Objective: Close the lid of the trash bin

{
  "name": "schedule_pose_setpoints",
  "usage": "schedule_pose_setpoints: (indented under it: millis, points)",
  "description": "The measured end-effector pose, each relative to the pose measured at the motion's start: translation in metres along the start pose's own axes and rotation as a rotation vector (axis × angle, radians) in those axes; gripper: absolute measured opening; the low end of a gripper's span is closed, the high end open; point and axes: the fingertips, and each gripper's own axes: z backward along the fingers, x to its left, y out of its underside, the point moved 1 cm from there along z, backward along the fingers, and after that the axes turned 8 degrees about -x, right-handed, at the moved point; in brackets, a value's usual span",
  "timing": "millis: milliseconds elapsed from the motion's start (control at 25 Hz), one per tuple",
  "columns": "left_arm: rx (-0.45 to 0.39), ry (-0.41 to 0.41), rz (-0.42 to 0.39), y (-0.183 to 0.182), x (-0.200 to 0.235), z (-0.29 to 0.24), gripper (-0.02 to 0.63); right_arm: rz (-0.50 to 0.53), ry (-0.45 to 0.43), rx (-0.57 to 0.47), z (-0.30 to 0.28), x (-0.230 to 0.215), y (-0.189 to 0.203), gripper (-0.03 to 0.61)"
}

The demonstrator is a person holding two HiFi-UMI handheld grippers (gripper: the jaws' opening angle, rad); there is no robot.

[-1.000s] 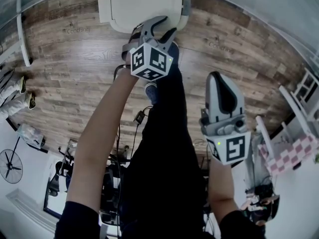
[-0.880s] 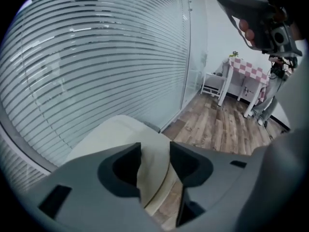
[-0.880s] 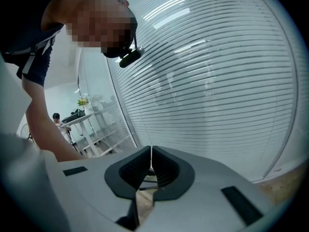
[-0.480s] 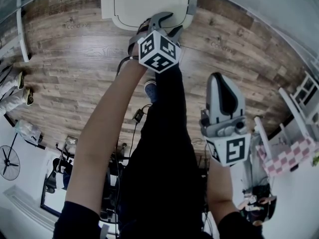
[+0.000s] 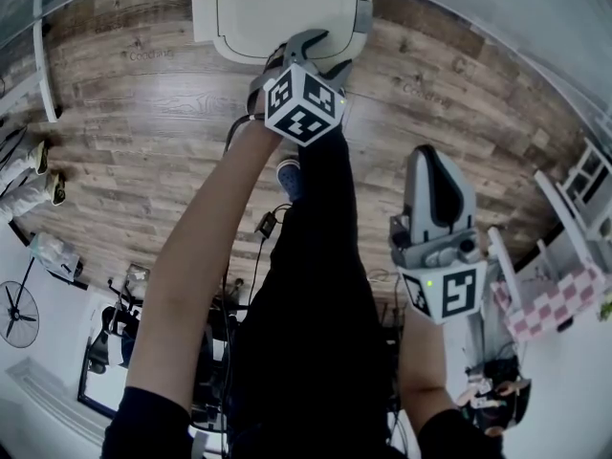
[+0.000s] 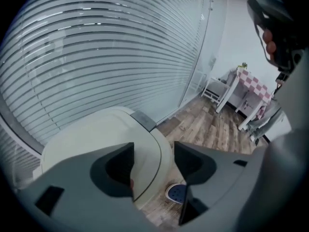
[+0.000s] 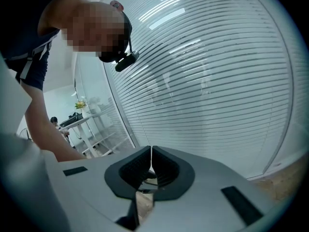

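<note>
The trash bin's cream lid (image 5: 287,8) lies flat over the bin at the top of the head view, with a grey hinge piece (image 5: 361,12) on its right side. My left gripper (image 5: 311,51) hangs over the lid's near edge, jaws opening. In the left gripper view the lid (image 6: 91,134) and its rim sit beyond the left gripper (image 6: 153,153), and the pads do not press on it. My right gripper (image 5: 435,156) is held in the air to the right, away from the bin. In the right gripper view my right gripper (image 7: 151,153) is shut and holds nothing.
The bin stands on a wood-plank floor (image 5: 143,132) against a glass wall with blinds (image 6: 106,47). A shoe (image 6: 176,192) is on the floor beside the bin. A white table with a checked cloth (image 5: 555,295) stands at the right, a fan (image 5: 17,316) at the far left.
My left gripper has rolled a little at the lid's near edge and its jaws have spread wider. The right gripper has stayed where it was.
</note>
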Motion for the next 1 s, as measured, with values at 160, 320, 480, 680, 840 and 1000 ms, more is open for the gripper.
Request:
schedule_pose_setpoints:
  millis: [160,320,480,680,840,1000]
  points:
    - [-0.096,-0.021,0.053,-0.013,-0.001,0.025,0.252,0.024,-0.003,0.005,0.002,-0.001,0.003,0.012]
    - [-0.195,-0.038,0.116,-0.026,-0.013,0.060,0.261,0.057,-0.008,0.019,0.010,0.000,-0.001,0.012]
    - [-0.313,-0.083,0.152,-0.052,-0.019,0.097,0.264,0.085,-0.018,-0.007,0.013,0.004,-0.016,0.012]
    - [-0.418,-0.173,0.241,-0.076,-0.014,0.167,0.264,0.155,-0.041,-0.040,0.024,0.021,-0.044,0.012]
    - [-0.553,-0.261,0.283,-0.104,-0.010,0.250,0.264,0.116,-0.037,-0.073,0.043,0.042,-0.074,0.012]
    - [-0.645,-0.334,0.317,-0.125,-0.022,0.338,0.264,0.166,-0.049,-0.102,0.071,0.065,-0.104,0.012]
